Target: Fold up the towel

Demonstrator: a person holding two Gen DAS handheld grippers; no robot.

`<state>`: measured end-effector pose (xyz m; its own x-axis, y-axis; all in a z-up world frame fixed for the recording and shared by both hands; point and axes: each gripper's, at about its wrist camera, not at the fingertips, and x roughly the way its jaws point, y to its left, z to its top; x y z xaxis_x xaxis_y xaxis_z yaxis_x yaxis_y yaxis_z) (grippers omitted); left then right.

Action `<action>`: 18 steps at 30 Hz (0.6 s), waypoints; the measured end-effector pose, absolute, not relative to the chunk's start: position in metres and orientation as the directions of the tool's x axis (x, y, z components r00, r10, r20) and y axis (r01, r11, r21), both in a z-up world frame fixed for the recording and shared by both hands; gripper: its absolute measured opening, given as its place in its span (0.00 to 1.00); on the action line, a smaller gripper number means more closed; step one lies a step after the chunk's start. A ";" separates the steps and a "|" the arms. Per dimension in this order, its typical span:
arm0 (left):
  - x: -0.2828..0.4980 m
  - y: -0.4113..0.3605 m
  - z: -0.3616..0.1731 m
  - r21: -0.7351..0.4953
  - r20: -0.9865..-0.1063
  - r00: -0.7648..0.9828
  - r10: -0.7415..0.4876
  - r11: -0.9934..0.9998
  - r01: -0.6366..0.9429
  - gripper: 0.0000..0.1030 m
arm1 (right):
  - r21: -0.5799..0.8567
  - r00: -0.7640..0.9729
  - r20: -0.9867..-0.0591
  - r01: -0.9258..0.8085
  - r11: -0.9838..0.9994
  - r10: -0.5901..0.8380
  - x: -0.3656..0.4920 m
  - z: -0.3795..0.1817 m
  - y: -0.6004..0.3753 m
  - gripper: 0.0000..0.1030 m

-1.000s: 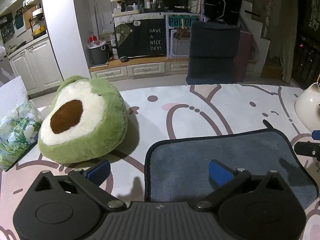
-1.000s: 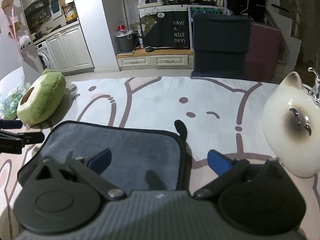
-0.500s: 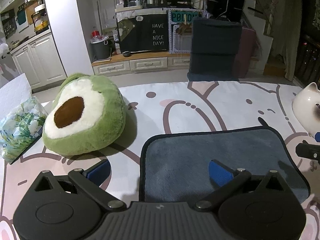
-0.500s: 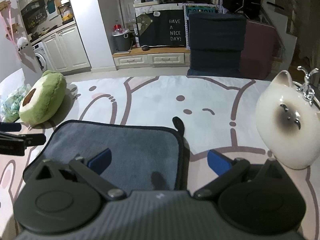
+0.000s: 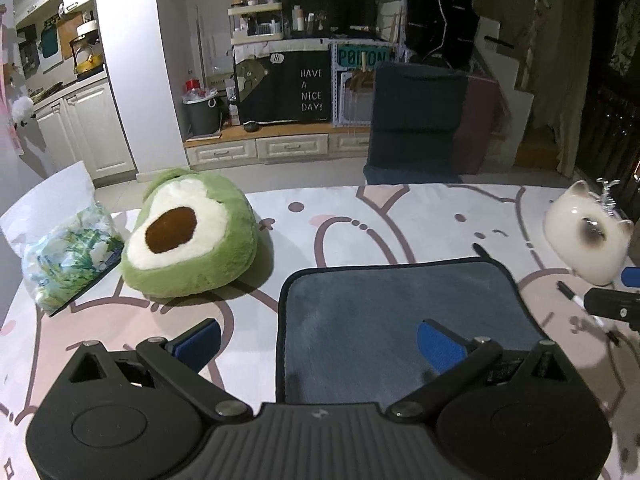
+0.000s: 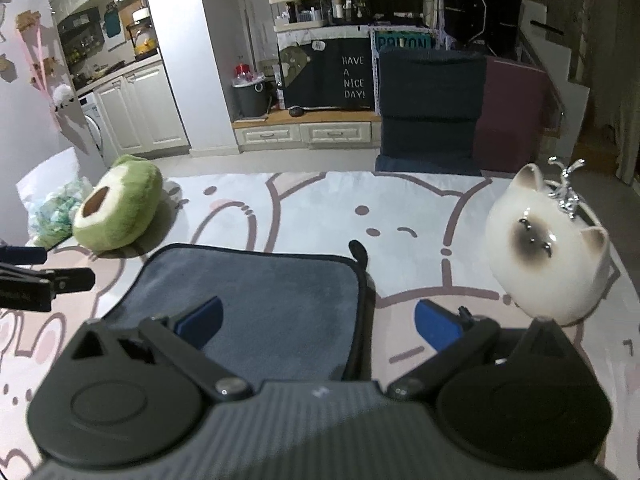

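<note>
The table cover (image 5: 420,208), pale with pink and brown cartoon lines, fills the lower half of both views. The towel (image 5: 400,312), dark grey with a black bound edge, lies flat on it at lower centre of the left wrist view and at lower centre-left of the right wrist view (image 6: 260,296). A hanging loop (image 6: 359,250) projects from its far right corner.

The avocado plush (image 5: 188,240) sits at centre left, near the towel's left edge but apart from it. The ceramic cat (image 6: 548,248) stands at centre right, near the towel's right edge. A tissue pack (image 5: 66,256) lies at far left. A marker pen (image 5: 576,300) lies at the right edge of the left wrist view, near the cat.

The left gripper (image 5: 316,340) is spread wide and holds nothing; its jaws straddle the towel's left edge. The right gripper (image 6: 318,320) is likewise wide and empty, straddling the right edge.

Hazards, as judged:
- A swing of the right gripper during the fold may strike the cat or the pen.
- A pinch too shallow may let the edge slip out.
- Unequal lift may produce a skewed fold.
</note>
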<state>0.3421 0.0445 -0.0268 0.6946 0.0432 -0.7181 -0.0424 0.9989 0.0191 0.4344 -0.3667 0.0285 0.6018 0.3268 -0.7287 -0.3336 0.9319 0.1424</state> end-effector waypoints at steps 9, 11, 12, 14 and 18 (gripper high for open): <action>0.281 0.033 0.011 0.005 -0.689 0.725 0.022 1.000 -0.026 1.00 | 0.155 0.618 -0.705 -0.345 0.926 0.348 0.386 0.063 -0.376 1.00; 0.271 0.032 0.016 0.004 -0.686 0.727 0.019 1.000 -0.022 1.00 | 0.161 0.620 -0.699 -0.348 0.924 0.355 0.374 0.069 -0.379 1.00; 0.265 0.031 0.019 0.006 -0.685 0.728 0.020 1.000 -0.022 1.00 | 0.162 0.621 -0.698 -0.350 0.923 0.358 0.369 0.073 -0.380 1.00; 0.255 0.030 0.025 0.009 -0.680 0.733 0.024 1.000 -0.025 1.00 | 0.160 0.622 -0.696 -0.351 0.922 0.358 0.358 0.078 -0.382 1.00; 0.233 0.027 0.036 0.009 -0.672 0.740 0.026 1.000 -0.026 1.00 | 0.158 0.633 -0.685 -0.353 0.922 0.360 0.337 0.090 -0.386 1.00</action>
